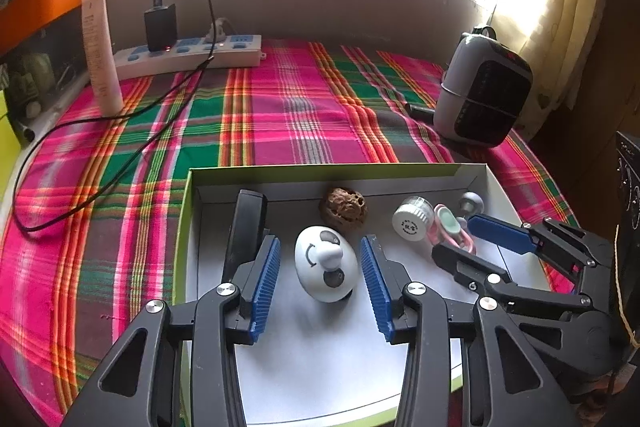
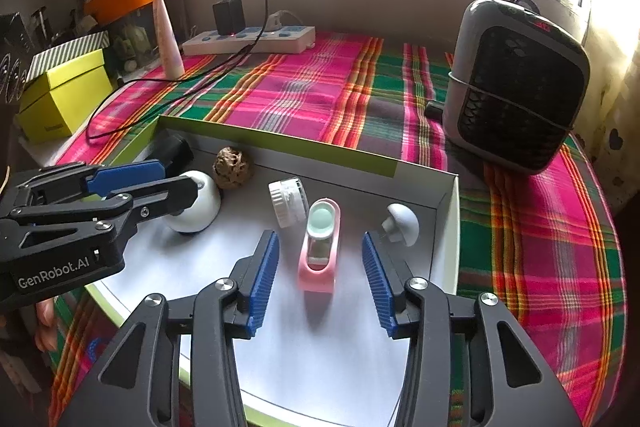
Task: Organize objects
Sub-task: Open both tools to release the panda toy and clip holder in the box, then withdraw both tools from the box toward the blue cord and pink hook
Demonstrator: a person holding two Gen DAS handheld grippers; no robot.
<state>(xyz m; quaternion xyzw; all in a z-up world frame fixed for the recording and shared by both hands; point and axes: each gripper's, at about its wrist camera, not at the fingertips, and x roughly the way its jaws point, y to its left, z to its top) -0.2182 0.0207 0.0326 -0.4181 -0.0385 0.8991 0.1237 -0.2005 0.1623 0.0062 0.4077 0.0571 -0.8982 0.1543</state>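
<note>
In the left wrist view, the left tongs (image 1: 320,279) stand apart around a white egg-shaped toy (image 1: 326,264) lying in the shallow box (image 1: 332,169), pads clear of it. A walnut (image 1: 343,207) and a small jar (image 1: 412,221) lie behind the toy.

In the right wrist view, the right tongs (image 2: 319,277) gape around a pink case (image 2: 320,247), not touching it. Most small things seem boxed already; a tube (image 2: 168,37) stands outside the box, beyond its far wall.
</note>
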